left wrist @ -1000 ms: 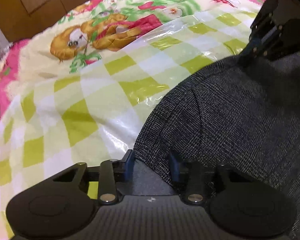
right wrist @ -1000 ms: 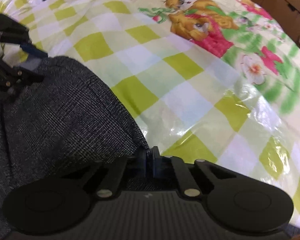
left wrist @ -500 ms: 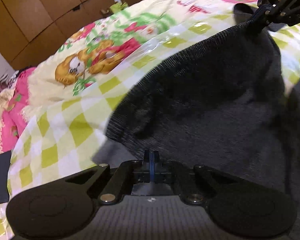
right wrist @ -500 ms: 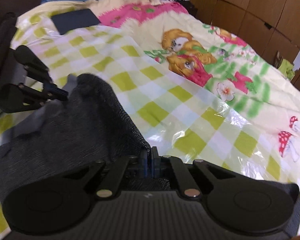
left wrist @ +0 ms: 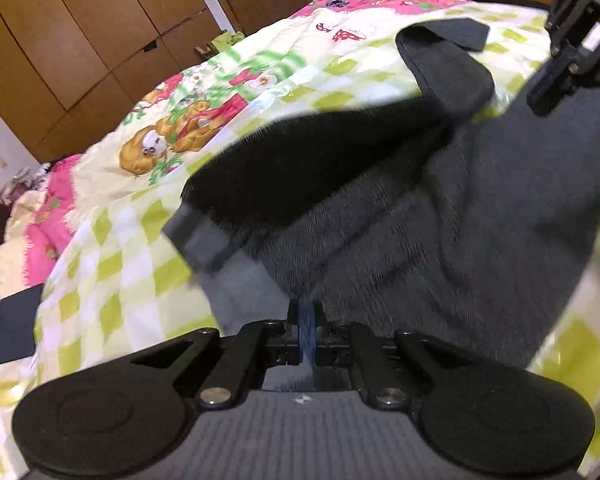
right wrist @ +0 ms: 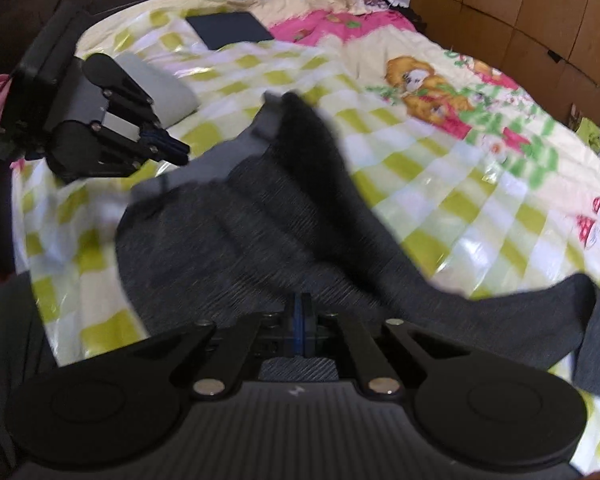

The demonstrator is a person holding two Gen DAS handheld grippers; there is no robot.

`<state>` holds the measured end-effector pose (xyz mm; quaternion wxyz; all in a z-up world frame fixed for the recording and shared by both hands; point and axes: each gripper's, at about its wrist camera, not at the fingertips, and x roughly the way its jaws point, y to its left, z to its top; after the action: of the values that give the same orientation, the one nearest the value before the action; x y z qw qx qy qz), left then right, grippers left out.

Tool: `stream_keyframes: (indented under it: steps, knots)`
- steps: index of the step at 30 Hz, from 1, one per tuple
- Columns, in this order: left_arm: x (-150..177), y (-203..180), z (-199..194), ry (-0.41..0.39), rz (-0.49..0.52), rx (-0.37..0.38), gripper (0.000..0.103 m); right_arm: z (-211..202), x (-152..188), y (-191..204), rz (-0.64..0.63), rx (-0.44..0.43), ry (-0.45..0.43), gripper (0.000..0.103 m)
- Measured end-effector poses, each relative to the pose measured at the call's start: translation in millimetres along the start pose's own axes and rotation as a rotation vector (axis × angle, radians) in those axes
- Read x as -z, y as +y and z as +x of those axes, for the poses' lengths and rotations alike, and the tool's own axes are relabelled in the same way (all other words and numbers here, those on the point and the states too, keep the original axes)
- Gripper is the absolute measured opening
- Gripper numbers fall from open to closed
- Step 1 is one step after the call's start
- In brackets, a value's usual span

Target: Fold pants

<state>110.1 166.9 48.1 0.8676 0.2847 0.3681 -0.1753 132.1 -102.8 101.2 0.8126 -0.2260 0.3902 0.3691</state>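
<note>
My left tool (left wrist: 306, 322) is clamped on the near edge of the dark grey pants (left wrist: 440, 216); right tool (right wrist: 301, 320) likewise pinched tight on cloth. Pants hang lifted between both, sagging onto the bed (right wrist: 452, 200). Checked plastic sheet (left wrist: 112, 264) lies bare left and right. A dark flat pad (right wrist: 230, 29) sits far off. Wardrobe doors (left wrist: 80, 40) beyond.

Dark grey heathered pants (left wrist: 480, 208) with a lighter grey waistband (right wrist: 204, 168); white-and-lime checked plastic sheet (right wrist: 440, 200); cream bedspread (left wrist: 204, 120) with pink, green and orange cartoon print; brown wardrobe (left wrist: 80, 40).
</note>
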Motion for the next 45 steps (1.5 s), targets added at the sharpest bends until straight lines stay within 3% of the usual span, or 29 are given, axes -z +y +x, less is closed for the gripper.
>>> stream_keyframes:
  steps: [3, 6, 8, 10, 11, 13, 16, 17, 23, 24, 26, 28, 32, 38, 42, 45]
  knots:
    - [0, 0, 1, -0.002, 0.055, -0.051, 0.027, 7, 7, 4, -0.020, 0.032, 0.005, 0.003]
    - [-15, 18, 10, -0.023, 0.017, -0.054, 0.032, 14, -3, -9, -0.010, 0.048, -0.012, 0.008]
    - [-25, 34, 19, -0.050, -0.023, -0.053, 0.047, 21, -20, -26, -0.004, 0.065, -0.044, 0.022]
    - [-35, 52, 31, -0.077, -0.047, -0.059, 0.056, 30, -34, -40, -0.010, 0.068, -0.070, 0.053]
    - [-41, 62, 37, -0.085, -0.051, -0.066, 0.059, 39, -43, -49, -0.021, 0.062, -0.065, 0.057]
    - [-48, 74, 49, -0.084, -0.029, -0.074, 0.065, 54, -55, -57, -0.050, 0.041, -0.054, 0.058]
    - [-55, 89, 72, -0.077, 0.037, -0.094, 0.086, 82, -67, -62, -0.098, 0.011, -0.013, 0.058]
    - [-57, 89, 80, -0.070, 0.064, -0.089, 0.086, 93, -69, -63, -0.107, -0.006, 0.003, 0.058]
    - [-66, 101, 134, 0.022, 0.115, -0.029, 0.085, 117, -59, -61, -0.109, -0.059, 0.067, 0.054]
    - [-65, 101, 143, 0.050, 0.116, -0.018, 0.081, 118, -58, -60, -0.114, -0.055, 0.077, 0.048]
    - [-62, 104, 160, 0.114, 0.083, 0.017, 0.050, 123, -57, -62, -0.095, -0.047, 0.100, 0.037]
    - [-55, 101, 163, 0.144, 0.051, -0.016, 0.030, 128, -55, -69, -0.043, -0.029, 0.127, 0.004]
    - [-46, 90, 127, 0.084, 0.062, -0.063, 0.027, 110, -49, -69, 0.008, 0.020, 0.091, 0.004]
    - [-31, 68, 35, -0.041, 0.051, -0.093, 0.026, 43, -32, -34, 0.010, 0.061, 0.026, 0.004]
    - [0, 37, -5, -0.051, 0.036, -0.066, 0.026, 2, -4, 4, 0.016, 0.044, 0.001, 0.004]
    - [26, 11, -7, -0.016, 0.033, -0.042, 0.026, 6, 24, 32, 0.021, 0.011, 0.035, 0.004]
